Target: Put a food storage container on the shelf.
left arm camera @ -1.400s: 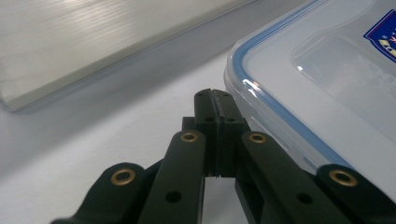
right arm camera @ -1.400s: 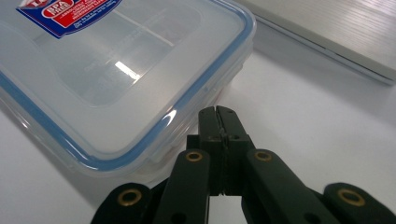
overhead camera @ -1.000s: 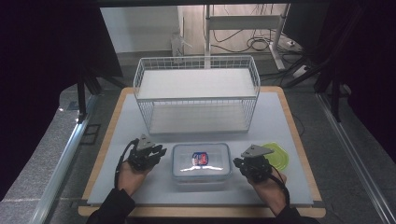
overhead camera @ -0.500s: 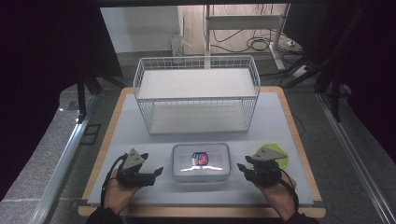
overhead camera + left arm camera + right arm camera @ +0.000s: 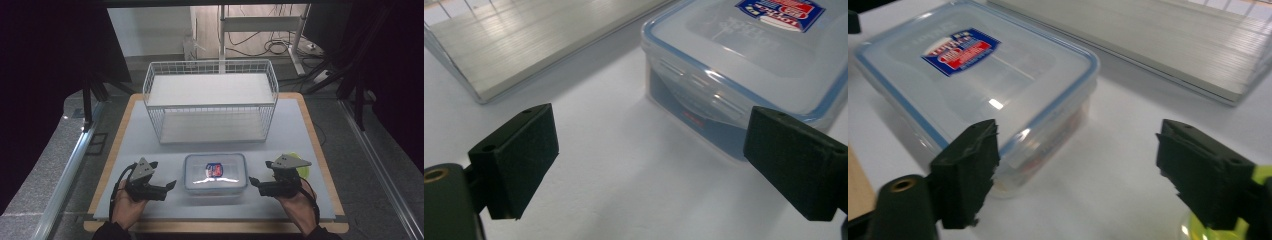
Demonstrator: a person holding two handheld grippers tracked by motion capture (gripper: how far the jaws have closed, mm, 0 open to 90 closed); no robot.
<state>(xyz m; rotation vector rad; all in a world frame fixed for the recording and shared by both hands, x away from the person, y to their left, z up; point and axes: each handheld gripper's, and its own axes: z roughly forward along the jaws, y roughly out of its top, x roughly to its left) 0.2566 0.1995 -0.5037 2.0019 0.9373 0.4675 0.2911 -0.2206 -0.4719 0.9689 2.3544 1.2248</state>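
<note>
White matting covers your table [image 5: 150,135], and the clear lidded container [image 5: 215,172] sits just in front of the wire basket [image 5: 210,100]. Your left gripper [image 5: 170,185] waits just left of the container, your right gripper [image 5: 254,182] just right; both have jaws wide apart, holding nothing.

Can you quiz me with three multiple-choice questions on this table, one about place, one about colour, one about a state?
1. Where is the lidded plastic box?
A. between the two tools
B. inside the wire rack
C. off the table

2. What colour is the seal around its lid?
A. red
B. blue
C. black

3. How is the left tool?
A. shut on the box
B. shut on nothing
C. open, holding nothing

Answers: 1 A, the box lies between the left tool and the right tool, in front of the wire rack. 2 B, a blue band rims the lid. 3 C, its jaws stand apart beside the box.
</note>
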